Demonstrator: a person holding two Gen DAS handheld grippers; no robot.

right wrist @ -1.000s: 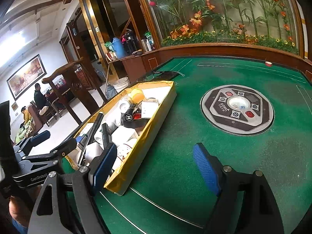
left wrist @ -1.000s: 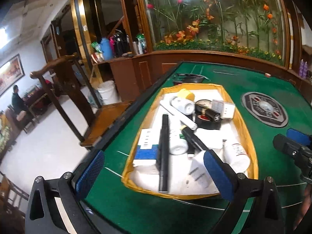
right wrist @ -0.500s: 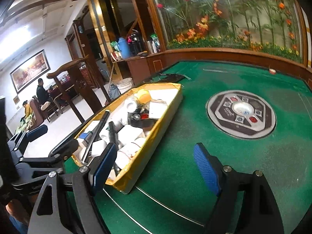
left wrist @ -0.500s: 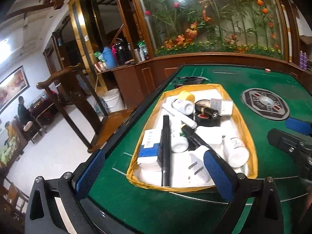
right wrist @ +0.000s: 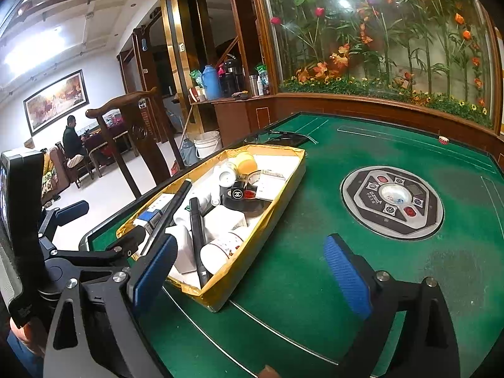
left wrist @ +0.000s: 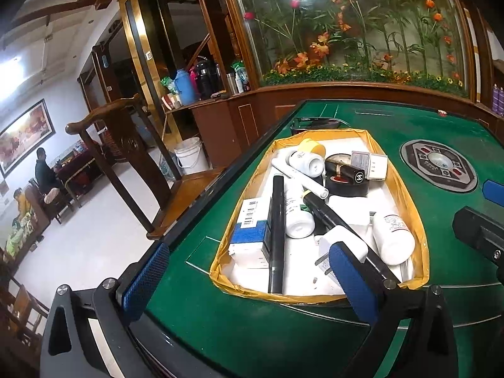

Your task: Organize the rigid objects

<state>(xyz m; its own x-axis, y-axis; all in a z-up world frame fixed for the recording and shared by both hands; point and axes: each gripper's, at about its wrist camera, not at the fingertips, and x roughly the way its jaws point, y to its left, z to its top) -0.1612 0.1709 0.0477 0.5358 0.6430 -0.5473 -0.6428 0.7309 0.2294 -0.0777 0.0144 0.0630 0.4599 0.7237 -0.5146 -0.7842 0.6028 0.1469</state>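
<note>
Left gripper (left wrist: 249, 280), lower frame: jaws wide, holding nothing. Centre: yellow-rimmed cardboard tray (left wrist: 419, 220) on green felt table (right wrist: 315, 267), white bottles (left wrist: 393, 236), black tubes and boxes jumbled; sorting apparently not begun. Right gripper (right wrist: 252, 271): jaws just opened to widest, empty.

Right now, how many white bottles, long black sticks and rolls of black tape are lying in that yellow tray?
White bottles: 3
Long black sticks: 2
Rolls of black tape: 1
Total: 6
</note>
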